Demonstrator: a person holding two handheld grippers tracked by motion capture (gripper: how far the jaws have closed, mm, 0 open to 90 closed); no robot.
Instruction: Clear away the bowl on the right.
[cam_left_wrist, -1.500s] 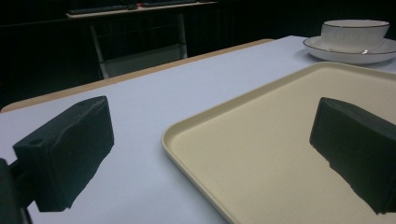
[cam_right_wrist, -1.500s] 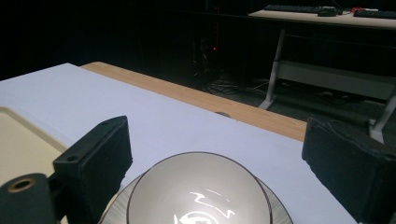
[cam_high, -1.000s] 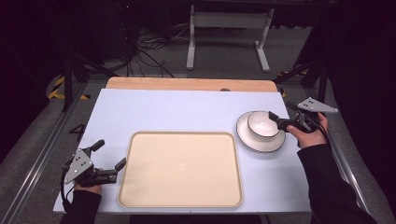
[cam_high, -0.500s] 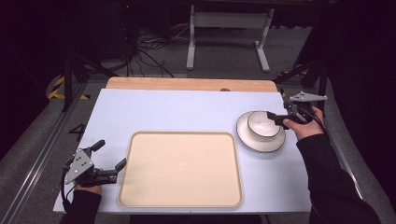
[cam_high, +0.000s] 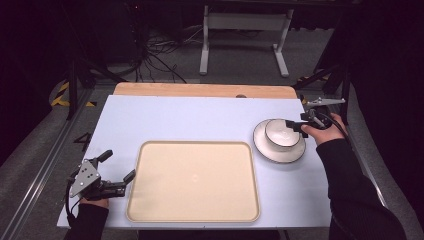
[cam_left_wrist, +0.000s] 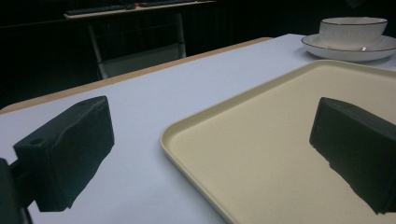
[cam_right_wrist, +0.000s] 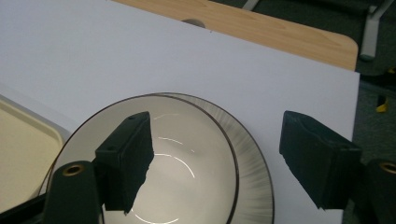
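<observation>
A white bowl (cam_high: 278, 131) stands on a white plate (cam_high: 295, 151) at the table's right. My right gripper (cam_high: 295, 125) is open at the bowl's right side. In the right gripper view the bowl (cam_right_wrist: 187, 163) and plate (cam_right_wrist: 254, 182) lie below the gripper (cam_right_wrist: 217, 154); one jaw hangs over the bowl's inside, the other outside its rim. A cream tray (cam_high: 192, 182) lies in the middle near the front edge. My left gripper (cam_high: 119, 165) stands open at the tray's left edge. In the left gripper view the gripper (cam_left_wrist: 210, 149) straddles the tray's rim (cam_left_wrist: 196, 123), holding nothing.
The white tabletop (cam_high: 190, 120) has a wooden strip (cam_high: 200, 90) along its far edge. Beyond it are a metal stand (cam_high: 245, 30) and cables (cam_high: 150, 55) on the dark floor. From the left gripper view, the bowl (cam_left_wrist: 352, 30) and plate (cam_left_wrist: 345, 46) sit far off past the tray.
My right gripper has shifted a little toward the far edge and left, over the bowl's rim. The left gripper, tray, bowl and plate have stayed put.
</observation>
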